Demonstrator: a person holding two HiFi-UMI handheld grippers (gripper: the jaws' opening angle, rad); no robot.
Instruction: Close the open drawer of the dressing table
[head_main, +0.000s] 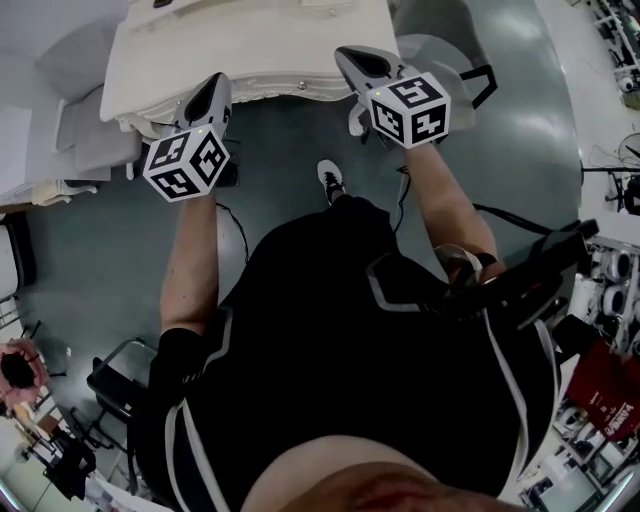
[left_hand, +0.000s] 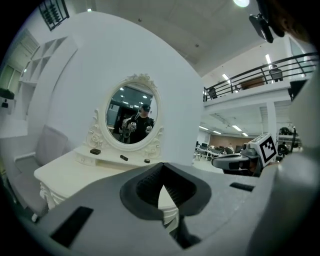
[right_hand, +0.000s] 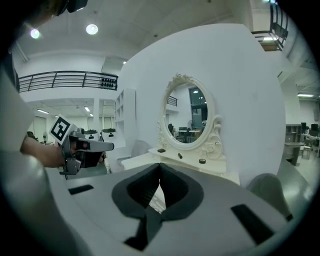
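dressing table (head_main: 250, 45): directly ahead of the person; its drawer cannot be made out.
left gripper (head_main: 217, 84): jaws clenched together, empty, at the table's front edge, left part.
right gripper (head_main: 347, 56): jaws clenched together, empty, at the front edge, right part.

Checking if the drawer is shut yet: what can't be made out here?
Drawer: in the head view, under the dressing table top's overhang; in the gripper views, behind the left gripper and right gripper. State unknown.
Small dark items by the mirror: too small to name.
Table's back: cut off by head view's top edge.
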